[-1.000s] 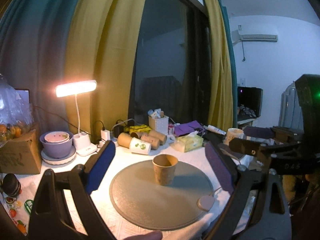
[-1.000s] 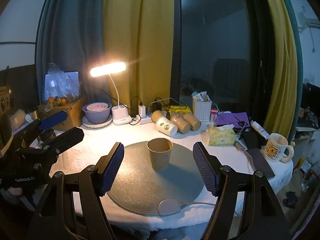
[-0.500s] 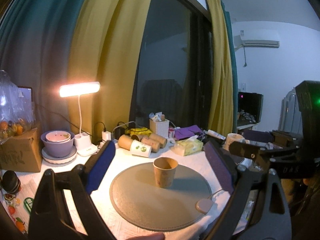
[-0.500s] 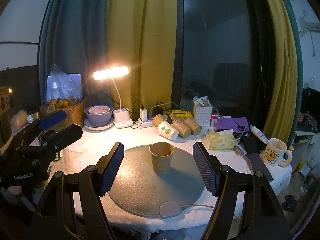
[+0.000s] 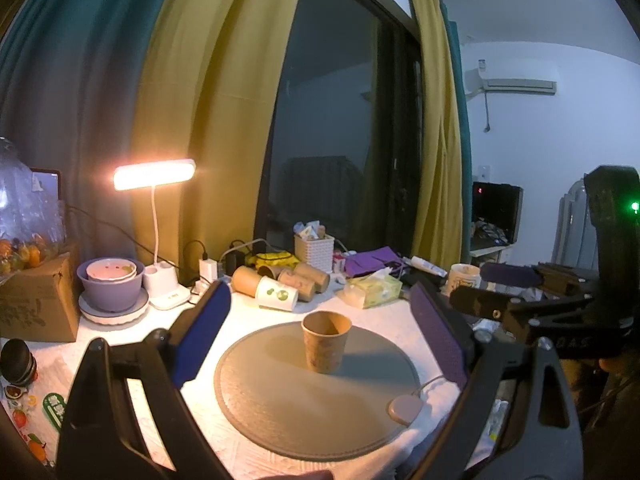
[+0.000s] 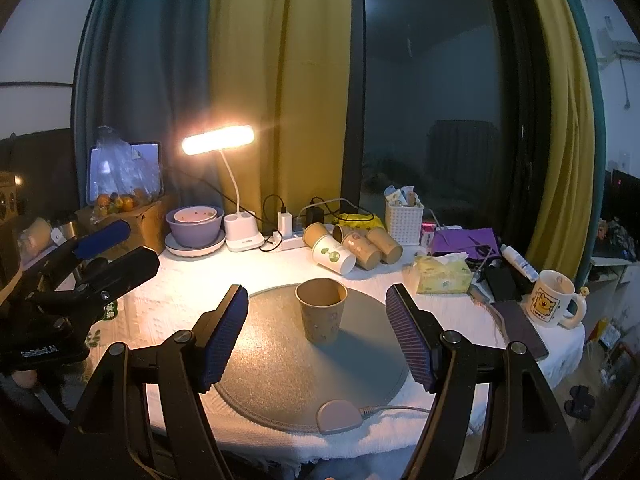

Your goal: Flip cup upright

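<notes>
A brown paper cup [image 5: 326,340] stands upright, mouth up, on a round grey mat [image 5: 280,404] in the middle of the table; it also shows in the right wrist view [image 6: 321,310]. My left gripper [image 5: 320,338] is open and empty, its blue pads wide on either side of the cup and nearer than it. My right gripper [image 6: 318,338] is open and empty too, pulled back from the cup. Each gripper shows at the edge of the other's view, the right gripper [image 5: 516,292] and the left gripper [image 6: 108,250].
Several paper cups [image 6: 352,246] lie on their sides behind the mat. A lit desk lamp [image 6: 218,140], a purple bowl [image 6: 194,226], a tissue pack [image 6: 442,274] and a mug [image 6: 554,300] ring the table. A pink controller [image 6: 340,416] sits on the mat's front edge.
Both grippers have drawn back and risen slightly from the cup, staying open. The cup has not moved.
</notes>
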{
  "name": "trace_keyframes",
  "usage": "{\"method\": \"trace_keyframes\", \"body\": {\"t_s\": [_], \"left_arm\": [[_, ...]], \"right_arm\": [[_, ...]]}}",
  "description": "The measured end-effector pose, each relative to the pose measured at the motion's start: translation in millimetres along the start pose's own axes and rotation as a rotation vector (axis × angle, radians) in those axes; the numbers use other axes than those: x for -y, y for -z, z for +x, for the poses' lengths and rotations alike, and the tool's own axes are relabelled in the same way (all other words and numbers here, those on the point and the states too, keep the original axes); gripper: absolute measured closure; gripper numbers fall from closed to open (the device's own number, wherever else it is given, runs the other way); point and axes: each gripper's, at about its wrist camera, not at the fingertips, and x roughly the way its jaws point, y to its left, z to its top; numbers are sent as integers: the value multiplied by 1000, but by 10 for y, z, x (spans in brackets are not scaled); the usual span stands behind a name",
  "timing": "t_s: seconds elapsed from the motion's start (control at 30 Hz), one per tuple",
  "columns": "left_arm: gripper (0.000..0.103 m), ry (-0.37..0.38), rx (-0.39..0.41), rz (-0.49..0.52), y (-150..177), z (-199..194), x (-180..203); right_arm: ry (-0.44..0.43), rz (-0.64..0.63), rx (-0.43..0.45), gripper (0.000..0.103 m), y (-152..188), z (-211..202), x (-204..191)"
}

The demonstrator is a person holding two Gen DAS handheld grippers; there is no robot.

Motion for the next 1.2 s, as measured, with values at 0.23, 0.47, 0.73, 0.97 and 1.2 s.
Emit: {"method": "trace_keyframes", "body": {"t_s": [0.23,0.47,0.73,0.97,1.2], "left_arm": [[11,1,-1,0,0,-8,14],[11,2,-2,-2,2,-12,20],[11,0,-2,-2,0,-11,26],[11,1,-3,-2,-1,-11,31],[11,0,-3,-3,-3,-10,32]], "right_arm": [[1,0,-1,28,10,6,-6],[-1,0,-4,28,27,16,-11],[0,1,-5,28,44,23,-14],[-1,1,-7,28,73,27,-14],[-3,3,-12,28,140,46,-31]]}}
